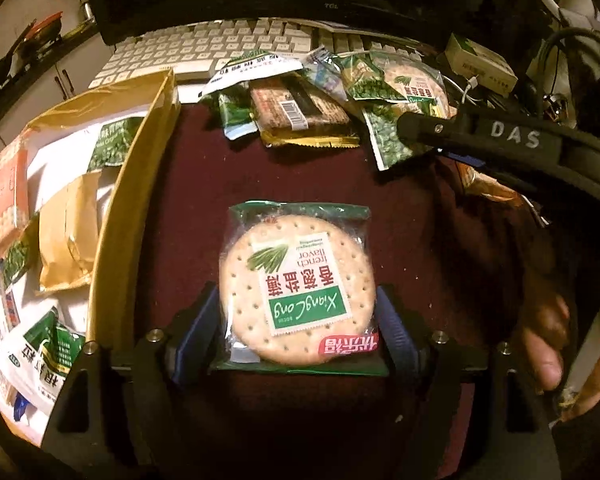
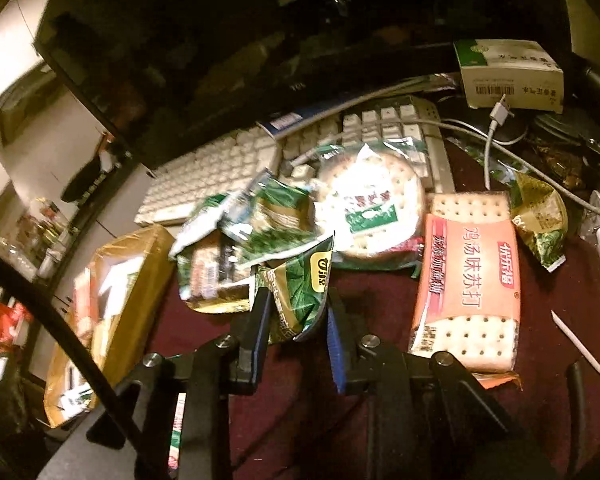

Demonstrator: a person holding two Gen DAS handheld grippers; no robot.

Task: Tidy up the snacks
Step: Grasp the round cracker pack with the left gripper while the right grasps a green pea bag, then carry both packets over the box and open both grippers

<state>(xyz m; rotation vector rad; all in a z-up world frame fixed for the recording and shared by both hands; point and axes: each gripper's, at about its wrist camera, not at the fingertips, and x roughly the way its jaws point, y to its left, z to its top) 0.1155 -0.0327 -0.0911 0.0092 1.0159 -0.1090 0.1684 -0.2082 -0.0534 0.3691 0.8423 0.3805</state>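
A dark red tabletop (image 1: 188,184) lay in front of you, with a white keyboard (image 1: 220,46) along its far edge. At the left stood a gold cardboard box (image 1: 136,184) already holding several snack packets. A loose pile of snacks (image 1: 296,100) sat near the keyboard. Your left claw (image 1: 300,320) was wide, its pads beside a round cracker packet (image 1: 298,280) flat on the tabletop; I could not tell if they touched. Your right claw (image 2: 296,320) was pinched on a small green pea packet (image 2: 300,292) at the pile's near edge, beside a pink soda cracker pack (image 2: 468,276).
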